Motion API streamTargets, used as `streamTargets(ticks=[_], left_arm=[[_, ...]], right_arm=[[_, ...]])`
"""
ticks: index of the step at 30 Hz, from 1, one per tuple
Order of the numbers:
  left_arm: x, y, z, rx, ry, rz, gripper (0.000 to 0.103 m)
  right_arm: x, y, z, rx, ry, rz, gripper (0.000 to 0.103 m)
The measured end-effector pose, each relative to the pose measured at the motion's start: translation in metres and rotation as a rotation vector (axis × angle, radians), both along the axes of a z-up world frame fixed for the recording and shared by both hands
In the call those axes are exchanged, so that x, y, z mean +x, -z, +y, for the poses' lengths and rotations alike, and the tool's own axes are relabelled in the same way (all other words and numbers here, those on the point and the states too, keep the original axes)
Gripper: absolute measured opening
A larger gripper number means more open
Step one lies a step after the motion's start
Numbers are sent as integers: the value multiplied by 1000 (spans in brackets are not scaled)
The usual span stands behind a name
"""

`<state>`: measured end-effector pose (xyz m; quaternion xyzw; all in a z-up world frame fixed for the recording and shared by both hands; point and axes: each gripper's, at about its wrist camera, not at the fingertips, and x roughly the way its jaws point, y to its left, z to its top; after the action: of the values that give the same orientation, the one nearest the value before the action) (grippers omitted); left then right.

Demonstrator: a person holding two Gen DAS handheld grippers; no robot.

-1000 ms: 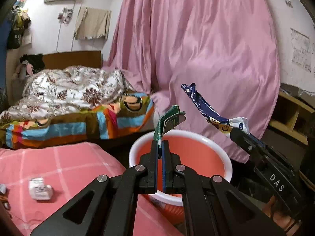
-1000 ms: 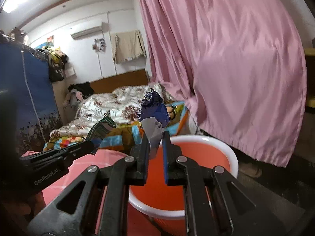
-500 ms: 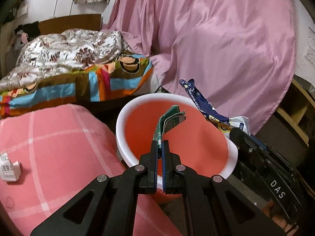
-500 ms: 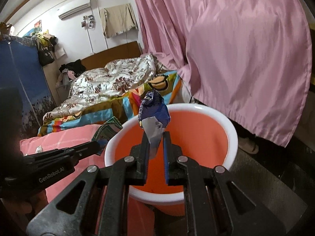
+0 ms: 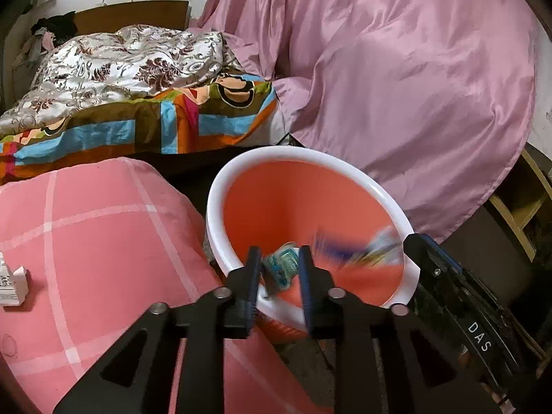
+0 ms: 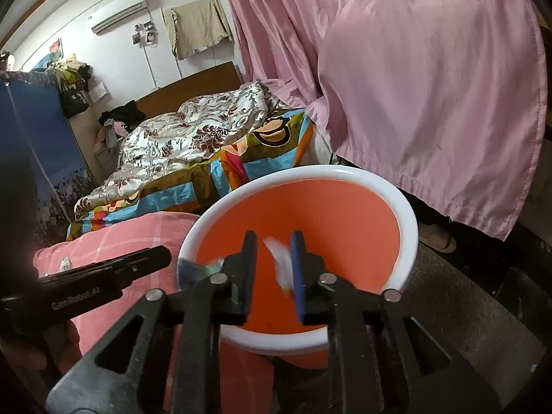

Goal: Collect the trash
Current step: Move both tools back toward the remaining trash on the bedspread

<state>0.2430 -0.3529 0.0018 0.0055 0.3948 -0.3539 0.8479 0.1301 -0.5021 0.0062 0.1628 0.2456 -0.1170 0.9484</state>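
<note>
An orange bin with a white rim (image 5: 224, 186) (image 6: 407, 214) stands below both grippers. My left gripper (image 5: 277, 269) is open over the bin's near edge, and a green wrapper (image 5: 283, 267) falls blurred between its fingers. My right gripper (image 6: 274, 258) is open above the bin, and a blue and white wrapper (image 6: 281, 258) drops blurred between its fingers. In the left wrist view that wrapper (image 5: 358, 246) streaks down inside the bin, beside the right gripper's body (image 5: 459, 296). The left gripper's body (image 6: 103, 276) shows in the right wrist view.
A pink checked cushion (image 5: 96, 248) lies left of the bin with a small white carton (image 5: 10, 283) on it. A bed with patterned quilts (image 5: 131, 96) is behind. A pink curtain (image 5: 396, 69) hangs behind the bin. A wooden shelf (image 5: 521, 203) stands right.
Both grippers have opened and let go of their wrappers, which now fall into the bin. Both grippers have tilted down closer over the bin.
</note>
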Motion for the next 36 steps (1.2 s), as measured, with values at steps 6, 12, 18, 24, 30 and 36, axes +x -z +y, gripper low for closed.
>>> streamTargets(ticks=[6,12,18,24,30,36], left_arm=[[-1,-9,10,-28,-20,-18,28],[-10,-27,33,-57,-67,-56,32],[-23,-53,81,-117,-171,-167,46],[-43,-82,141,-178,-292,-310,84],[-70,-104,195,-187,-397,-474,96],[-99,-109,241,-147,-470,-597,97]], right_arm=[[-2,-5,5,-4,1,-24,38],[-7,-20,22,-33,-24,-107,53],[-17,-45,55,-82,-62,-254,75],[-24,-67,90,-100,-102,-381,100],[-28,-83,127,-96,-173,-506,103],[-29,-91,163,-87,-247,-590,103]])
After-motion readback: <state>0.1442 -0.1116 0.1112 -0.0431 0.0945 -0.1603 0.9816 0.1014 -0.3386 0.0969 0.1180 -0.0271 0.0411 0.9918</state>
